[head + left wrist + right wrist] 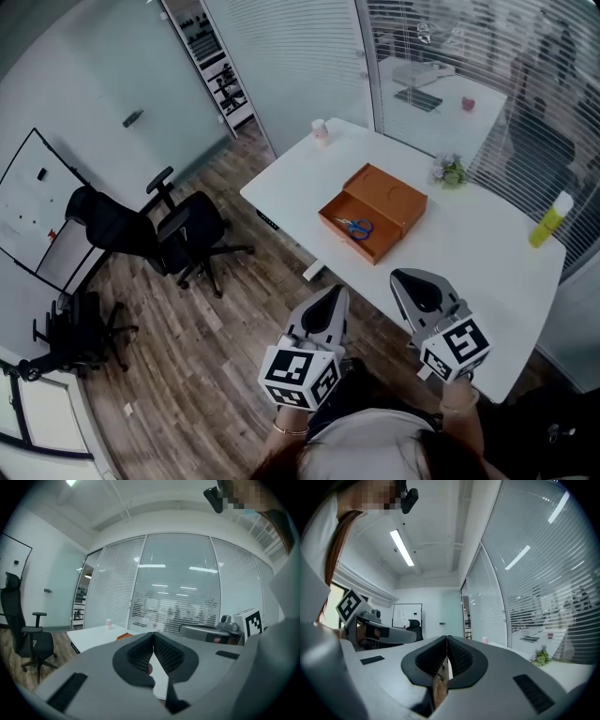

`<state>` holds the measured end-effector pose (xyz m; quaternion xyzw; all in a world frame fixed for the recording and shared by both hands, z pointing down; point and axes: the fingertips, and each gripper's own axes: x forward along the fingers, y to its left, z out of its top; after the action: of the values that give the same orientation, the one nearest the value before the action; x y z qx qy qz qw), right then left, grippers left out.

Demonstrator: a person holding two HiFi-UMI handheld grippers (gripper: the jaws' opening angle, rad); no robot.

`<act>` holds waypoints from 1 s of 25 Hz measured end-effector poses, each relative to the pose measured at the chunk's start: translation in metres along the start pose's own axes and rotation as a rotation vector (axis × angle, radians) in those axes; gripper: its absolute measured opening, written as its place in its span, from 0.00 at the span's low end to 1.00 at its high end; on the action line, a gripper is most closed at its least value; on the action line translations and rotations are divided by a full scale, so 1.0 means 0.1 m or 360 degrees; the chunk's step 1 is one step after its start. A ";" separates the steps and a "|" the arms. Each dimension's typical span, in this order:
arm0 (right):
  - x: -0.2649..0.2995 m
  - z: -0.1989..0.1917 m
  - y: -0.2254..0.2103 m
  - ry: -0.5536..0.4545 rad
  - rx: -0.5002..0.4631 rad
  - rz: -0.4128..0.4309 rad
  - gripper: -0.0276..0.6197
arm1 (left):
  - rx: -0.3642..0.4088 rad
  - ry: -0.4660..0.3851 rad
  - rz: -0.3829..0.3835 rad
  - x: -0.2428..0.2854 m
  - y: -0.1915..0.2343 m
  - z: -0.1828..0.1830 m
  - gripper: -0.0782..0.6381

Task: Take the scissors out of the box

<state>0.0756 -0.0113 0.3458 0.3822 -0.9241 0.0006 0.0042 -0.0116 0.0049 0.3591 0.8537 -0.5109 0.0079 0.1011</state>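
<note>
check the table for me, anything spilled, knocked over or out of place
Nothing stands out. The orange box lies open on the white table, with the scissors flat inside it. The small cup stands upright, and nothing is spilled.

Even, bright light from ceiling strips (402, 548); soft shadows; strong fisheye bending and dark vignette at edges.

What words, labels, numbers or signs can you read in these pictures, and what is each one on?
No text can be read anywhere in these views.
left marker cube and right marker cube: black-and-white square patterns only, no letters or numbers.
yellow bottle: any label is too small to read.
whiteboard: its marks are too small to read.
orange box: no print visible.
</note>
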 end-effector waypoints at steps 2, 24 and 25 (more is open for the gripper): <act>0.11 0.02 -0.06 0.0005 -0.0007 -0.0014 0.09 | -0.0002 0.0001 -0.0013 0.10 0.09 0.05 0.14; 1.13 0.08 -0.47 -0.0018 -0.0096 -0.0183 0.09 | 0.0033 0.0026 -0.0213 0.78 0.92 0.22 0.14; 1.17 0.07 -0.47 -0.0011 -0.0097 -0.0190 0.09 | 0.0028 0.0030 -0.0219 0.79 0.96 0.21 0.14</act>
<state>0.0263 -0.1276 0.3400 0.4365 -0.8992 -0.0291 0.0127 -0.0598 -0.1116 0.3635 0.8875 -0.4499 0.0135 0.0986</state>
